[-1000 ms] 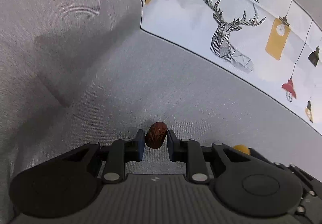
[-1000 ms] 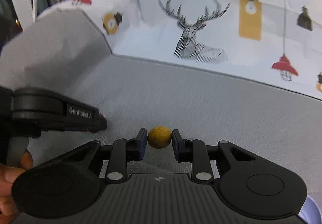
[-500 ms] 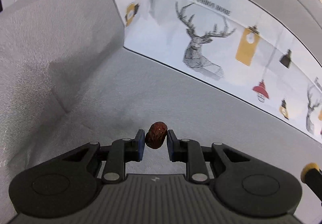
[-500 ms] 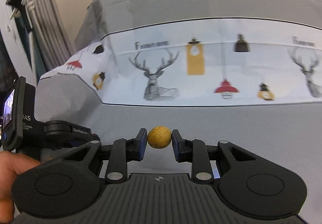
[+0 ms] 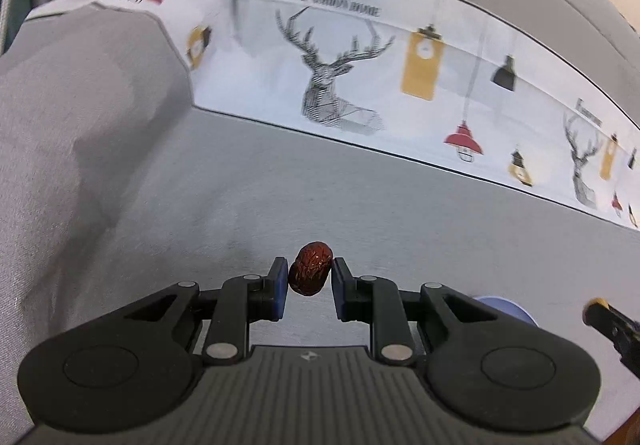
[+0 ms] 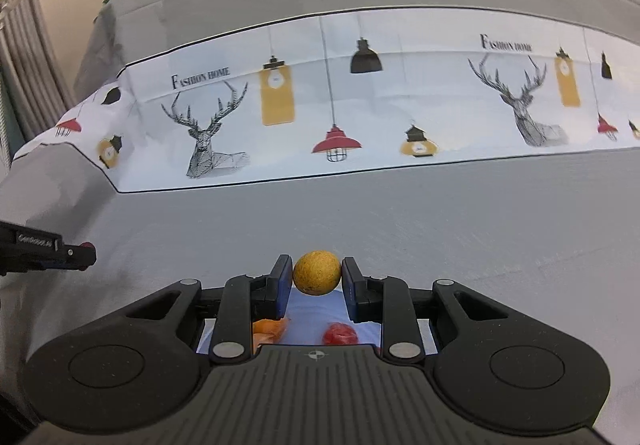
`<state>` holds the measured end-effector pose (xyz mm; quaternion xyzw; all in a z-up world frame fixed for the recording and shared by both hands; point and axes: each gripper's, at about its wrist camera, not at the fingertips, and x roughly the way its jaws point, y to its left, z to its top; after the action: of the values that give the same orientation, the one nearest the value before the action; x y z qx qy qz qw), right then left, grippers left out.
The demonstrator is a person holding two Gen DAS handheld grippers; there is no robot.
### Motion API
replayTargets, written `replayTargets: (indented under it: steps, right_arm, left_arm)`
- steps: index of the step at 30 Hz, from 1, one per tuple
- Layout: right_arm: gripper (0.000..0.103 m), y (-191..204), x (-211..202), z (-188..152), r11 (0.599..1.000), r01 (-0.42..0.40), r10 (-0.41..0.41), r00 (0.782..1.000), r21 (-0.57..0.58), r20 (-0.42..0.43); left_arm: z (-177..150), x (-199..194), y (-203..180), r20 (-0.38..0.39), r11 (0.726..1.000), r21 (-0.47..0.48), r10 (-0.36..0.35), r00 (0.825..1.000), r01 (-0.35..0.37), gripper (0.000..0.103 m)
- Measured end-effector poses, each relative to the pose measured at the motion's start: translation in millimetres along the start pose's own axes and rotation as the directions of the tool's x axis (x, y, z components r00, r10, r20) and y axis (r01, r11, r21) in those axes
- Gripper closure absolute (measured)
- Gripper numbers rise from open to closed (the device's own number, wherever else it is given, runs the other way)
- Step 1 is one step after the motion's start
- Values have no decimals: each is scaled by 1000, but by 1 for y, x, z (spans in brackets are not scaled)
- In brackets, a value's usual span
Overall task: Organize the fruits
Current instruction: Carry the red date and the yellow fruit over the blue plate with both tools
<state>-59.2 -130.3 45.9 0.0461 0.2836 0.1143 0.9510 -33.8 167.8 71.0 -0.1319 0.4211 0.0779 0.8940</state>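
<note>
Plate [image 6: 312,311] now under right gripper [image 6: 317,279]

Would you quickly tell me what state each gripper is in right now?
Left gripper: shut on the wrinkled dark red fruit.
Right gripper: shut on the round yellow fruit.

Grey bedspread [image 6: 440,229] with deer-and-lamp printed band [image 6: 360,117]; perhaps curtains [image 6: 20,57] behind.
</note>
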Motion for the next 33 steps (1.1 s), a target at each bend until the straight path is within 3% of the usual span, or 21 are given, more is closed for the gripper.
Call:
replayTargets:
  steps: [5,14,23,33]
  right_arm:
    - [75,-6,1,-3,1000,3,-3,1000,-3,-4]
    - [75,-5,9,-3,1000,-1,0,1000,-20,-22]
    - [75,-7,16,-4,999,7,-9,999,-35,-41]
    - [75,-5,20,-4,999,3,-6,999,-46,-53]
  left_arm:
    - [-6,2,-17,16,997,75,2,1000,-3,78]
    - [-8,37,-32,-47,993,117,30,998,-24,78]
    - [-10,50,-40,-94,994,107,-4,996,14,78]
    - [-11,50,-39,-97,994,112,-9,995,19,78]
